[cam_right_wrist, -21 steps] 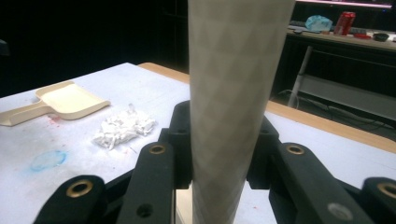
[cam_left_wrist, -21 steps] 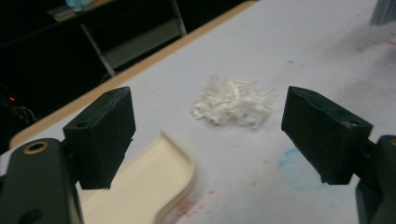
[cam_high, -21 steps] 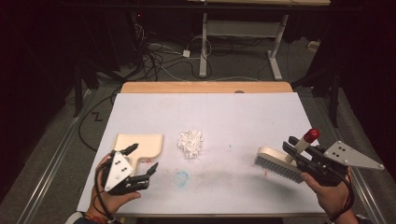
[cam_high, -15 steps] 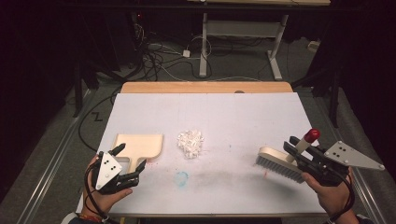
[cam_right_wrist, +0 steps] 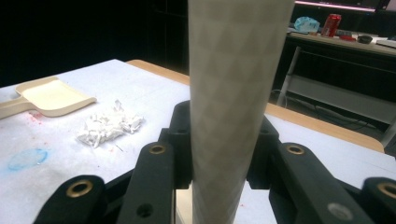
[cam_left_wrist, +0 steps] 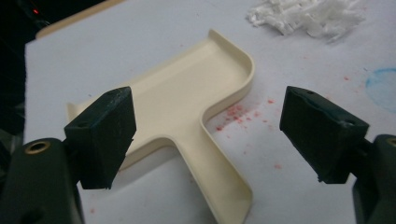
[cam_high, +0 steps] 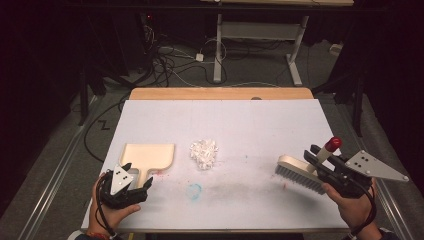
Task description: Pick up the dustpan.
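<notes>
A: Starting w/ the left gripper (cam_high: pixel 134 188): where is it seen?

B: Near the table's front-left corner in the high view, held in a hand (cam_high: pixel 111 210). Its jaws are spread wide. In the left gripper view the cream dustpan (cam_left_wrist: pixel 187 107) handle is framed between the two black pads (cam_left_wrist: pixel 105 133), but neither pad is touching it.

A: And the dustpan itself?

B: Laid flat on the white table cover (cam_high: pixel 260 125), pan end pointing away from the person, handle toward the left gripper. Red specks are scattered beside the handle.

A: Right gripper (cam_high: pixel 320 162)?

B: Clamped on the brush handle (cam_right_wrist: pixel 233 102); jaws are pressed against it from both sides in the right gripper view. The brush (cam_high: pixel 300 172) is held at the table's right, bristles down on the cover, red-tipped handle end (cam_high: pixel 333 143) angled up.

A: What's betw. them?

B: A small pile of white shreds (cam_high: pixel 203 152), just right of the dustpan's pan end, well apart from the brush. A faint blue smudge (cam_high: pixel 194 189) is seen nearer the front edge.
</notes>
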Tool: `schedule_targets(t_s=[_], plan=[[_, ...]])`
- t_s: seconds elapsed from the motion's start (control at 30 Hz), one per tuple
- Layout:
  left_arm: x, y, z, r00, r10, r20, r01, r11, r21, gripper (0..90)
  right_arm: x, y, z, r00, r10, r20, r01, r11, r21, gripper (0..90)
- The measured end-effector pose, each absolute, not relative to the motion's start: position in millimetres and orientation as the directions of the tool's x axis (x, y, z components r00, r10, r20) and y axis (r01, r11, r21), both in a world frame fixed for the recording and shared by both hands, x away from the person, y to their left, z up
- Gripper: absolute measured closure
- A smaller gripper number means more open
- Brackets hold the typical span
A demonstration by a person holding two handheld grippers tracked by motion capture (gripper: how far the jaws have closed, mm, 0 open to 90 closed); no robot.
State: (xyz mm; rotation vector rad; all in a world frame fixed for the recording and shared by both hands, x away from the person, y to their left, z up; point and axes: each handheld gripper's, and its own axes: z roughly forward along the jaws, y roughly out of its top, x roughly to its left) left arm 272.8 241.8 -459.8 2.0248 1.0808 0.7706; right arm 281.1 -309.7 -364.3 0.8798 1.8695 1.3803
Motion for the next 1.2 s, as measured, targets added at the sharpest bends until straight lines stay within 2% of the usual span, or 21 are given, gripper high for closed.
schedule_targets(t_s=[0.37,0.53,0.63,0.87,0.93,1.07,1.2], plan=[[269.1,241.5,-465.1,0.480,0.853,0.206,0.448,-0.440,0.779,17.7,295.5,-306.0,-367.9,-0.568,0.816,-0.110,0.146,0.231,0.962,70.0],[275.0,243.9,-470.0,0.427,0.892,0.148,0.534,-0.381,0.755,17.7,294.7,-305.6,-368.0,-0.568,0.815,-0.114,0.144,0.235,0.961,70.0],[280.0,240.4,-470.8,0.357,0.924,0.136,0.612,-0.341,0.714,17.9,294.7,-305.6,-367.4,-0.563,0.818,-0.113,0.144,0.232,0.962,70.0],[301.8,244.9,-484.0,0.289,0.957,0.010,0.713,-0.222,0.665,21.6,294.8,-305.8,-369.1,-0.562,0.818,-0.121,0.148,0.243,0.959,70.0],[310.6,248.5,-487.1,0.288,0.956,-0.050,0.726,-0.184,0.663,22.8,295.4,-306.3,-369.2,-0.562,0.818,-0.126,0.147,0.248,0.958,70.0],[327.7,249.1,-484.0,0.296,0.954,-0.043,0.735,-0.199,0.648,33.0,295.7,-305.9,-370.1,-0.561,0.819,-0.120,0.156,0.247,0.957,70.0],[337.6,249.5,-481.1,0.328,0.944,-0.039,0.738,-0.230,0.634,52.9,294.8,-303.2,-371.5,-0.568,0.814,-0.121,0.157,0.252,0.955,70.0]])
